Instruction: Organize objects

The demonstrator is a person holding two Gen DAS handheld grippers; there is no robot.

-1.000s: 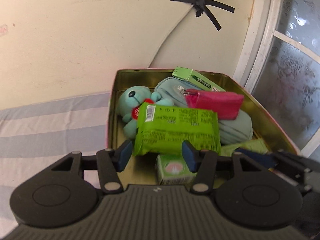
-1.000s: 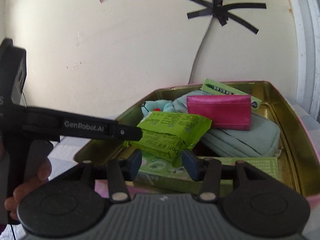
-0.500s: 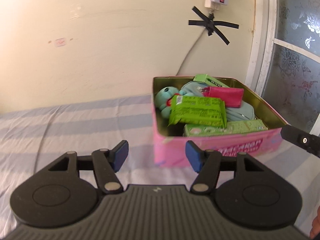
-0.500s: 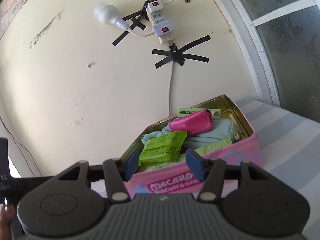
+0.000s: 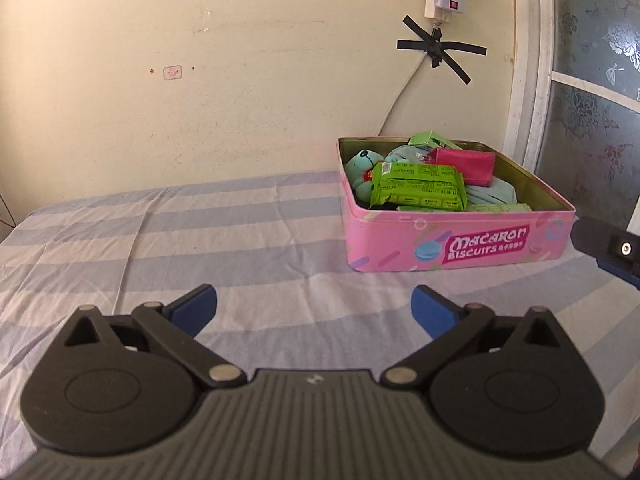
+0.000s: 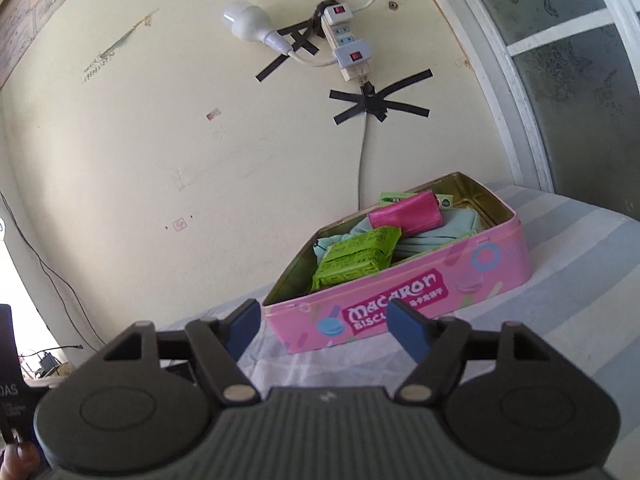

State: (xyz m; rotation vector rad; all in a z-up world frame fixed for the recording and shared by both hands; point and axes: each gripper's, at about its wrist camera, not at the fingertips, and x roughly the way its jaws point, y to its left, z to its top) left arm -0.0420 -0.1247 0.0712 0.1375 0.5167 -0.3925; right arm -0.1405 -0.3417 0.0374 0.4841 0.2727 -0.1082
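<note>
Back from the pink biscuit tin (image 5: 456, 240), both grippers now hang over the striped sheet (image 5: 200, 240); a second ago they were right above its contents. The left gripper (image 5: 314, 304) has its blue fingers spread wide with nothing between them, wider than they were half a second ago. The right gripper (image 6: 324, 320) is also parted and empty, with the tin just beyond its fingertips. Inside the tin lie the green snack pack (image 5: 418, 190), the magenta pouch (image 5: 466, 166), the teal plush (image 5: 360, 164), a pale blue case (image 6: 448, 232) beneath them and a green carton (image 5: 432, 140) at the far wall. Nothing loose shows on the sheet around the tin, so I'd judge the packing done and this pull-back the finish.
</note>
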